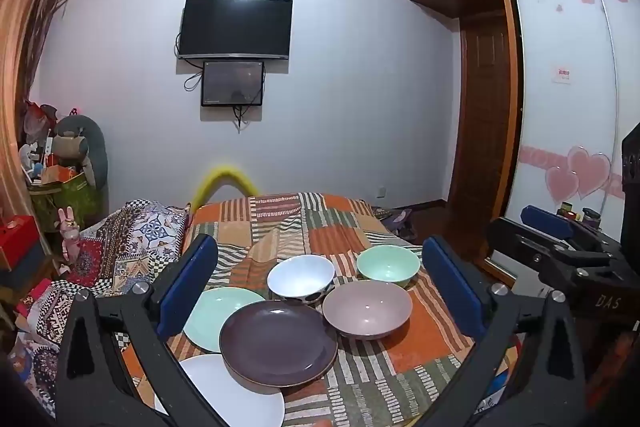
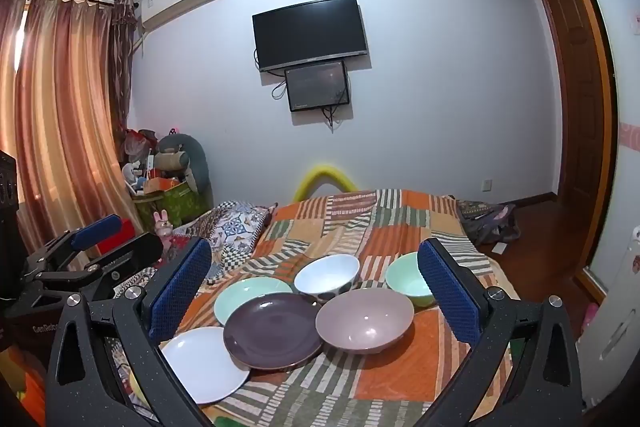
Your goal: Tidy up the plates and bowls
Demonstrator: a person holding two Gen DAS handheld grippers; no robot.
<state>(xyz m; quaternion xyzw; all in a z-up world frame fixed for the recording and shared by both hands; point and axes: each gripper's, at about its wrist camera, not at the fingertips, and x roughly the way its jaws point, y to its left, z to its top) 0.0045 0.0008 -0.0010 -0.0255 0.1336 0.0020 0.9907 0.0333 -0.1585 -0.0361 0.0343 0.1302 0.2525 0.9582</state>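
In the left wrist view the left gripper gapes wide and empty over three plates and three bowls clustered at the near edge of the patchwork bedspread, while the right wrist view shows the right gripper likewise spread, holding nothing.
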